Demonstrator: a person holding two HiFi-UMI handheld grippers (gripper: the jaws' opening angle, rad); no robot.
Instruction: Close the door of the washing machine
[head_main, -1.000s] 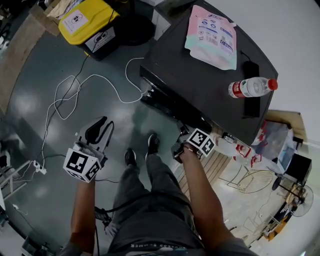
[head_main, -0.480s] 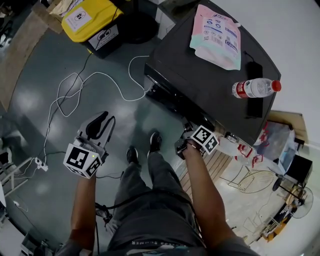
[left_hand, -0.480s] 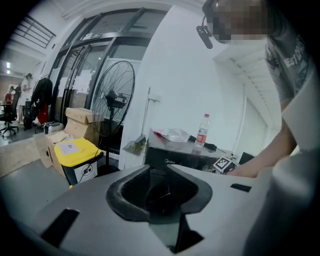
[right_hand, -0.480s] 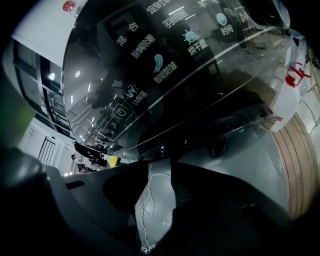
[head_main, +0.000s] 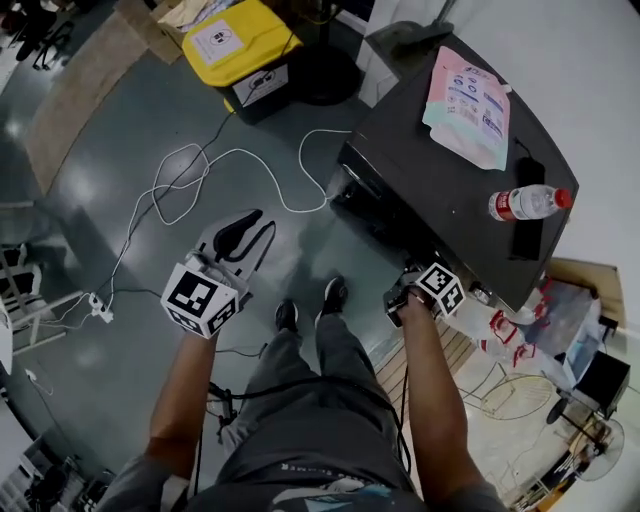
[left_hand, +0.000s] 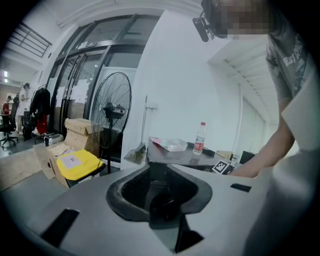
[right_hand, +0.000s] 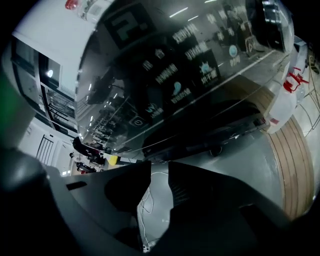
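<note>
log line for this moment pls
left gripper shut, empty, above floor | right gripper jaws closing, nothing between, at washing machine front | door state unclear

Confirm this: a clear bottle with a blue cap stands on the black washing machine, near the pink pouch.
The cap is red, not blue, as the head view shows. The bottle does stand on the black washing machine, near the pink pouch.

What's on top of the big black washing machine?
On the washing machine sit a pink pouch, a red-capped water bottle and a flat black object. Whatever lies under the pouch is covered.
</note>
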